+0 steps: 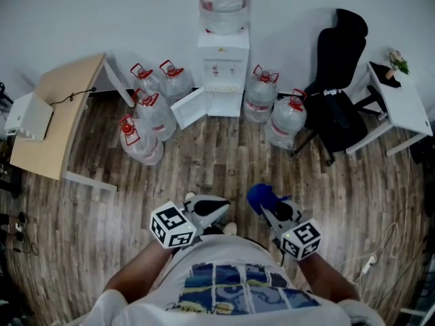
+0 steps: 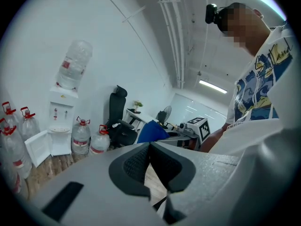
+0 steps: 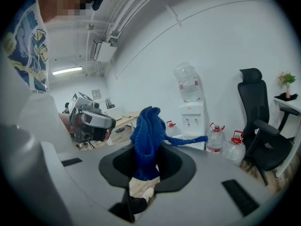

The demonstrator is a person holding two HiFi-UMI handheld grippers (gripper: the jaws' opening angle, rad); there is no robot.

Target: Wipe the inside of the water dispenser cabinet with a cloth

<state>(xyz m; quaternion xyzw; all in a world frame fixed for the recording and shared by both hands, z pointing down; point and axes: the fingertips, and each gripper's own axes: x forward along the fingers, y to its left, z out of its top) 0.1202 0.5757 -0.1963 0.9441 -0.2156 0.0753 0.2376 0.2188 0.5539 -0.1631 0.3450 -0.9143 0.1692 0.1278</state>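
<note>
In the head view the dispenser (image 1: 223,73) stands at the far wall, well apart from the person, its door (image 1: 189,107) open and bottles (image 1: 151,114) on either side, with the left hand-held gripper (image 1: 219,210) and right hand-held gripper (image 1: 266,206) held low over the floor (image 1: 224,155). The left gripper view shows its jaws pressed together, nothing between them. The right gripper view shows its jaws clamped on the blue cloth (image 3: 146,135), which bunches up above them.
</note>
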